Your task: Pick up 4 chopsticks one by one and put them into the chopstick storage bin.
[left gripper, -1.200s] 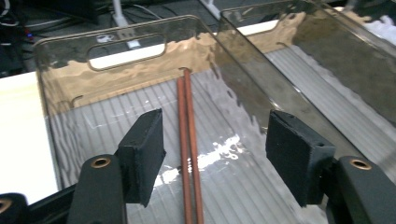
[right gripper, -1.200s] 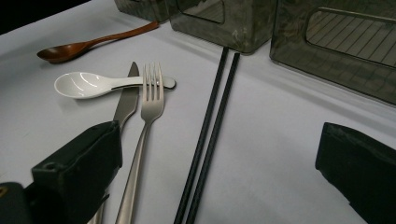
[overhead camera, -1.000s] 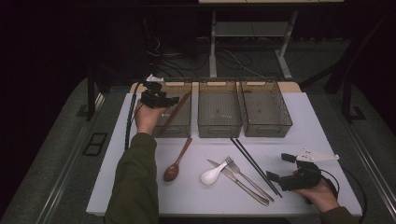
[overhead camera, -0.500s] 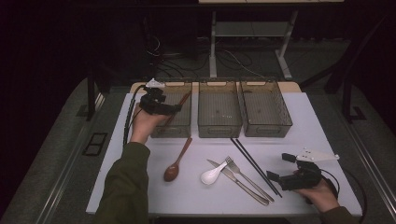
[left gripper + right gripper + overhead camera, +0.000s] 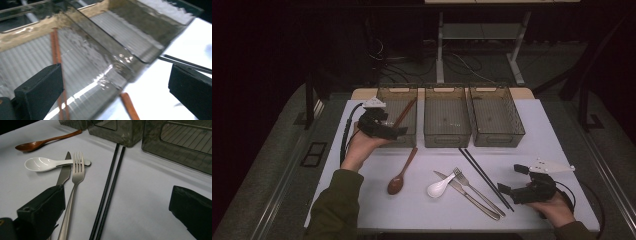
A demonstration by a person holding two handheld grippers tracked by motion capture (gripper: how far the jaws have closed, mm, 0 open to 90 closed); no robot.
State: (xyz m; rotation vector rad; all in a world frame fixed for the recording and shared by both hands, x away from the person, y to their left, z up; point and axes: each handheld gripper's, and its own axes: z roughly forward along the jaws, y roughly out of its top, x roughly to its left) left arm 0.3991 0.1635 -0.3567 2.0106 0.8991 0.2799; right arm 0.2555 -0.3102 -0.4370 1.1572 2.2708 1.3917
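High view overhead, tool views close, low

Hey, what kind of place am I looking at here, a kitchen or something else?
Probably a lab or recording workspace, not a kitchen: a white table bears three clear bins and laid-out cutlery, while cables trail over a dark floor behind.
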